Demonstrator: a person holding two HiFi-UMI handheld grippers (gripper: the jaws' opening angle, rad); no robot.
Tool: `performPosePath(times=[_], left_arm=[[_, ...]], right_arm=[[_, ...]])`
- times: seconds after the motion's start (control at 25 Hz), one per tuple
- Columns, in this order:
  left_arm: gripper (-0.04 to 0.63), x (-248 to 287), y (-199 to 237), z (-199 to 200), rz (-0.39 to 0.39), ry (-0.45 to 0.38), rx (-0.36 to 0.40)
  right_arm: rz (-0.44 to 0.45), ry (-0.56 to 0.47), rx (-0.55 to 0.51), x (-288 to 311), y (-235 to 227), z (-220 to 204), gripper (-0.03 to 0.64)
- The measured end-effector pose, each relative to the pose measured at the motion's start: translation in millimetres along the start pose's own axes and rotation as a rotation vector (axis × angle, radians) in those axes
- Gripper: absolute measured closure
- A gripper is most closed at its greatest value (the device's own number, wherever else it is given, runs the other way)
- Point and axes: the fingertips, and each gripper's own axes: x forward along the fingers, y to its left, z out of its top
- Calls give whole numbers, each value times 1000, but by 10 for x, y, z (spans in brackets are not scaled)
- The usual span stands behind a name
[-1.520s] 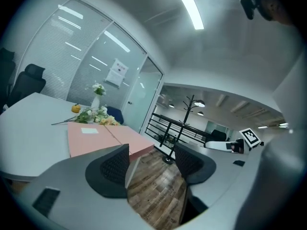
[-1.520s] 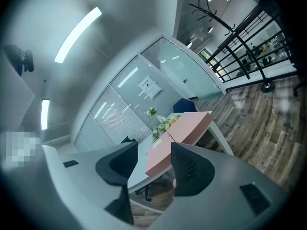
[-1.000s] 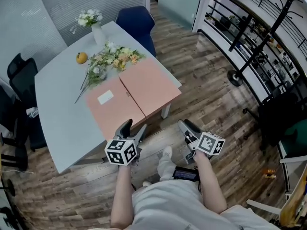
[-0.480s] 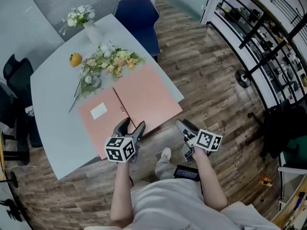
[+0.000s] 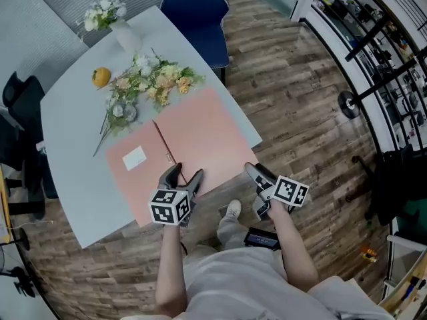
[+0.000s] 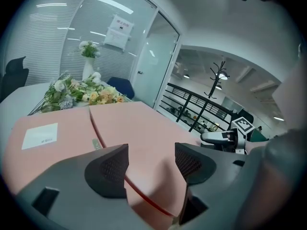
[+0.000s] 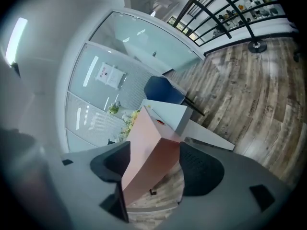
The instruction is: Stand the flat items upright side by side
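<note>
While the left gripper (image 5: 185, 175) hangs low over the near edge of the pale grey table (image 5: 73, 152), its two jaws stand spread apart and pinch nothing; just under and ahead of it two flat items lie side by side, touching along one long seam; the salmon-pink card folder with a white label (image 5: 137, 172) is ahead and to the left of this gripper, and the plain salmon-pink card folder (image 5: 200, 135) is ahead and to the right; in the left gripper view pink card with a thin red line along its edge shows low in the gap between the jaws, but the ribbed black pads (image 6: 110, 169) do not press on it; both folders lie flat, neither is upright.

The right gripper (image 5: 257, 191) is held to the right of the left one, off the table's corner and over the brown wooden plank floor (image 5: 293, 99); its jaws have just been opening and stand wide apart; in the right gripper view, which is rolled to one side, the corner of the plain folder shows ahead in the gap between them, but no pad touches it.

Far ahead of the left gripper, beyond the folders, lies a loose bunch of white and yellow flowers (image 5: 143, 85); beyond that are a small round orange fruit (image 5: 101, 77) and a white vase (image 5: 123, 35) with white flowers.
</note>
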Motion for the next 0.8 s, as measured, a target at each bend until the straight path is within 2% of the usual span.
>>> performPosePath(times=[0.16,0.28,0.56,0.8], left_arm=[[308,82,33,-26,-9,22,-9],[308,110,52,-17,7,33,24],[308,180,19,1,19,54,74],[308,237,23,-50,35,100,126]], right_arm=[[10,-11,-16,79,-41,36,296],[-1,0,-36,112,-66,41,296],[-12,-4,-6,158,-147,61,284],[26,-35,104,219,-273,51,273]])
